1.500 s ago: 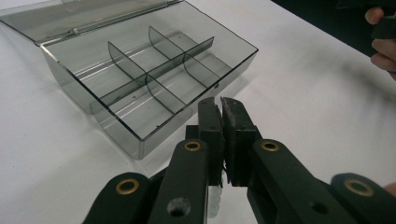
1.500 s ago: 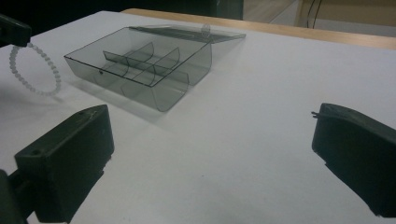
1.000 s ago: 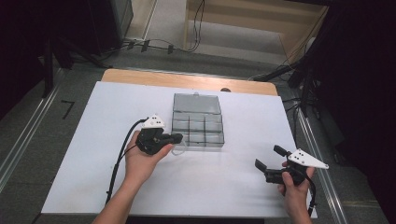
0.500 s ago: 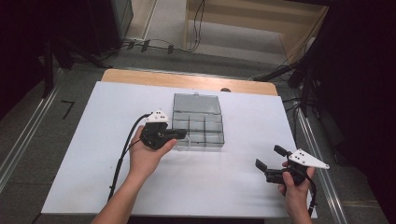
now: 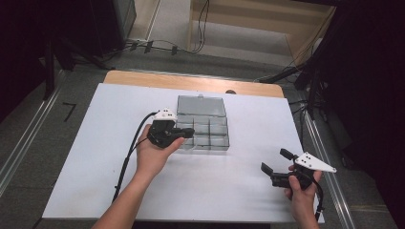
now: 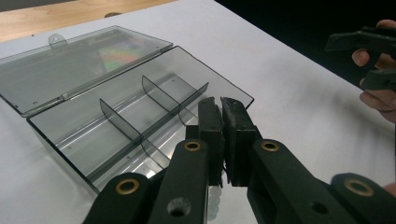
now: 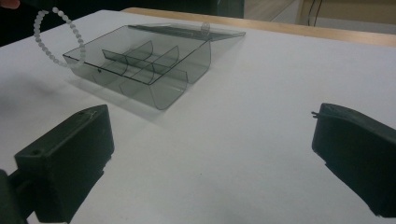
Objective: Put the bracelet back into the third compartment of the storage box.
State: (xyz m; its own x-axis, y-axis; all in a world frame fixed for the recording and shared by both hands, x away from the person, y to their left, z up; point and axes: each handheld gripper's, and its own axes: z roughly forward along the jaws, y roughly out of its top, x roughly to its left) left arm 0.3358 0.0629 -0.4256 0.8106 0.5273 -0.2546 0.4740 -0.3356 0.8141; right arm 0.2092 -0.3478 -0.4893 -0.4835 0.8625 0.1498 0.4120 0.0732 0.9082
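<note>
Left tool clenched on a loop of white translucent beads, hanging beside the open smoky-clear plastic divided box. Right tool released. Next, probably: lower beads into a compartment.

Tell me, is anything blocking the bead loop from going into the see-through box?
Nothing visible does. The left gripper holds the loop of pale round beads over the near edge of the clear grey plastic divided box. Its hinged lid lies flat open, and the compartments look empty.

Smoky glossy plastic box; matt white table.
</note>
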